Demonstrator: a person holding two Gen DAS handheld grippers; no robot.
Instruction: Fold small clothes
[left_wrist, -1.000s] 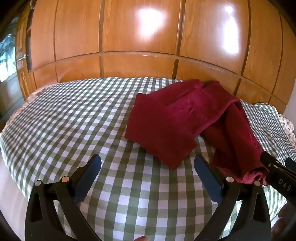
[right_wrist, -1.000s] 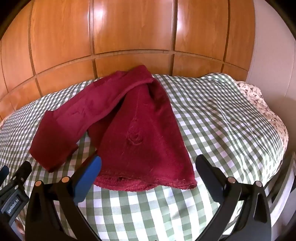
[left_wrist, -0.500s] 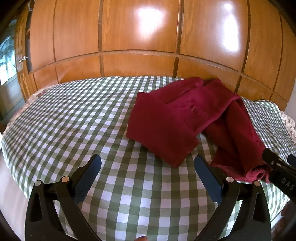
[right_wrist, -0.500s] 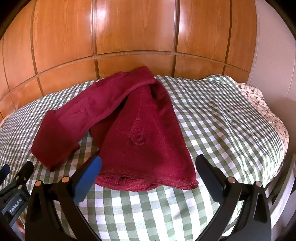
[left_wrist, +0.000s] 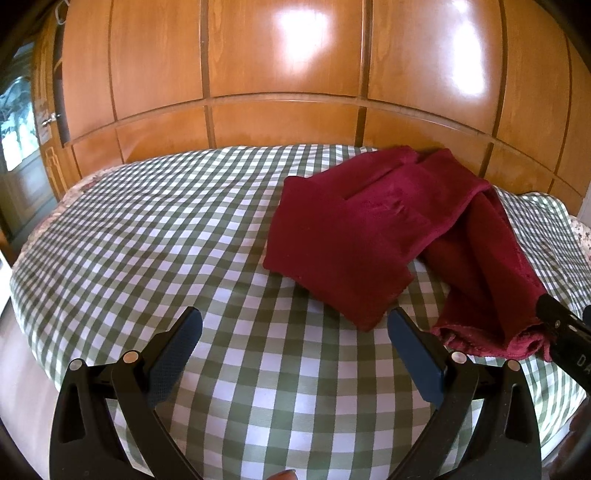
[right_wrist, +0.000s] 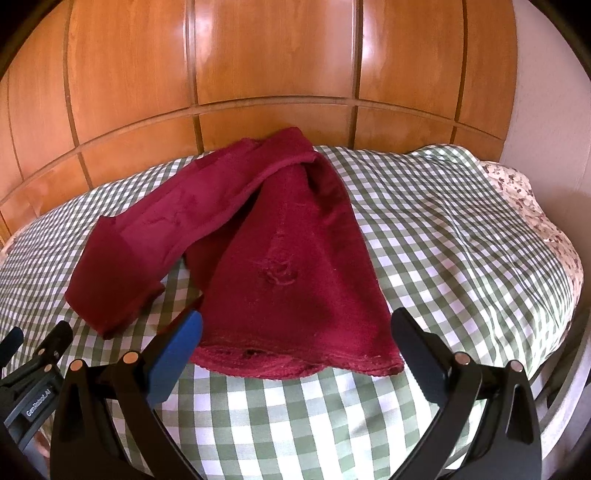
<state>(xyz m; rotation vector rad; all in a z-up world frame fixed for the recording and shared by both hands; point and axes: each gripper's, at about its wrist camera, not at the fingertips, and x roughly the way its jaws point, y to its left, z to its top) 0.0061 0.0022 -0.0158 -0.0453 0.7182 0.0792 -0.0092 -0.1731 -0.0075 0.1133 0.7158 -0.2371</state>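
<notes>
Where green gingham bedcover (right_wrist: 424, 229) spreads, fuzzy maroon garment (right_wrist: 295, 266), partly folded.

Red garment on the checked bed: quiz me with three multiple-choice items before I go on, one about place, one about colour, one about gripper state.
1. Where does the red garment lie?
A. On the green-and-white checked cover
B. On the floor
C. Hung on the wooden panels

2. What colour are the inner pads of the right gripper?
A. Yellow
B. Blue
C. White

3. How does the left gripper stand?
A. Shut on the garment
B. Shut on nothing
C. Open, holding nothing

Answers:
1 A: the garment spreads across the checked cover, in front of the panels.
2 B: a blue pad faces inward on each finger.
3 C: its jaws are spread wide over bare checks, with the cloth's edge beyond its fingertips.
</notes>
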